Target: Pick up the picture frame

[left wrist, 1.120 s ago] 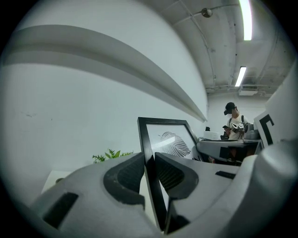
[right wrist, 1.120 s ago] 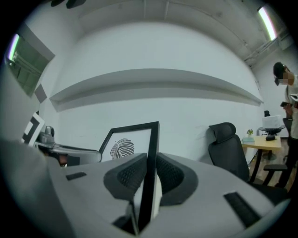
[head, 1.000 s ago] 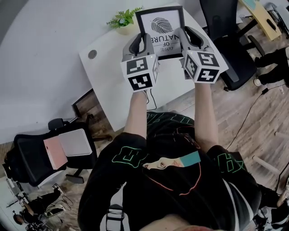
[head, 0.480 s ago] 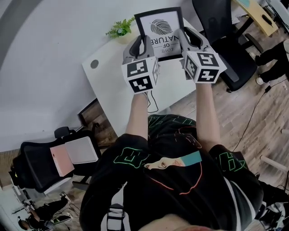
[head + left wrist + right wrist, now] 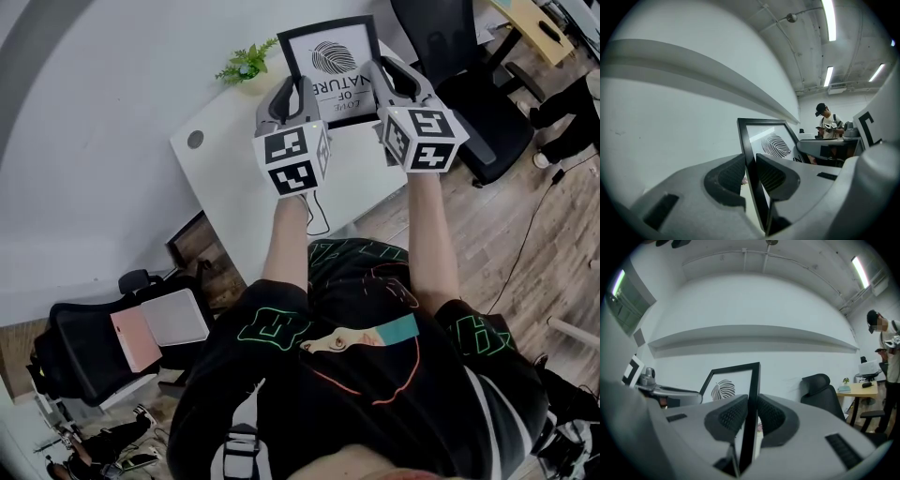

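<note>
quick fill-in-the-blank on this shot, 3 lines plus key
1. The right gripper is shut on the picture frame at its ___ edge.
2. On the desk, just left of the frame in the head view, stands a small potted ___.
3. The office chair right of the desk is ___.
Missing words: right; plant; black.
</note>
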Action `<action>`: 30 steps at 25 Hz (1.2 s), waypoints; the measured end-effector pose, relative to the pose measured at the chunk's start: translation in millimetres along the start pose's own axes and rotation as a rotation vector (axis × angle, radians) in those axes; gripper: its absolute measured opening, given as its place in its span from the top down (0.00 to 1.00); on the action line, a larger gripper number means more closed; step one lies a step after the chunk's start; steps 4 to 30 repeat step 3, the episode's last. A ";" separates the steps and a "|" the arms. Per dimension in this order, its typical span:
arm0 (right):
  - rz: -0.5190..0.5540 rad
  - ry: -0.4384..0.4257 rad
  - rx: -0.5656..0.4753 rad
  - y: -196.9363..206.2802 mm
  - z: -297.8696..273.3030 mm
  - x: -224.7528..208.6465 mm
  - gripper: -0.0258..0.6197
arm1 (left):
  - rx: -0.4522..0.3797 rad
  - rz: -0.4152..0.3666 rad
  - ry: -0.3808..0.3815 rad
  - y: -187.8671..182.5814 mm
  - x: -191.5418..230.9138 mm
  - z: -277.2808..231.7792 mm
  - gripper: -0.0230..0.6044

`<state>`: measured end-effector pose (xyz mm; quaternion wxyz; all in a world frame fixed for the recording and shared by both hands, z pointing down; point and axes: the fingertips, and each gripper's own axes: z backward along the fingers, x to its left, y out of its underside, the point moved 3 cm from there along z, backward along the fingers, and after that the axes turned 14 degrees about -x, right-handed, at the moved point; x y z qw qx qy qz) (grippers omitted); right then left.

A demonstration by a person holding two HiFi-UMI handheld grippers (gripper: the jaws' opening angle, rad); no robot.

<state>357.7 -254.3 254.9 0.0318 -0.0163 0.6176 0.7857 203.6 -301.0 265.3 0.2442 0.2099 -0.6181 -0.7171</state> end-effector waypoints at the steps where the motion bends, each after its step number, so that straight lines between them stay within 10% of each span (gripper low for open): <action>1: 0.000 0.000 0.001 0.0 0.1 -0.7 0.85 | 0.001 0.001 0.000 0.5 -0.7 -0.2 0.84; 30: -0.002 -0.001 0.002 0.1 0.4 -2.2 0.85 | 0.002 0.003 0.001 1.4 -2.1 -0.6 0.84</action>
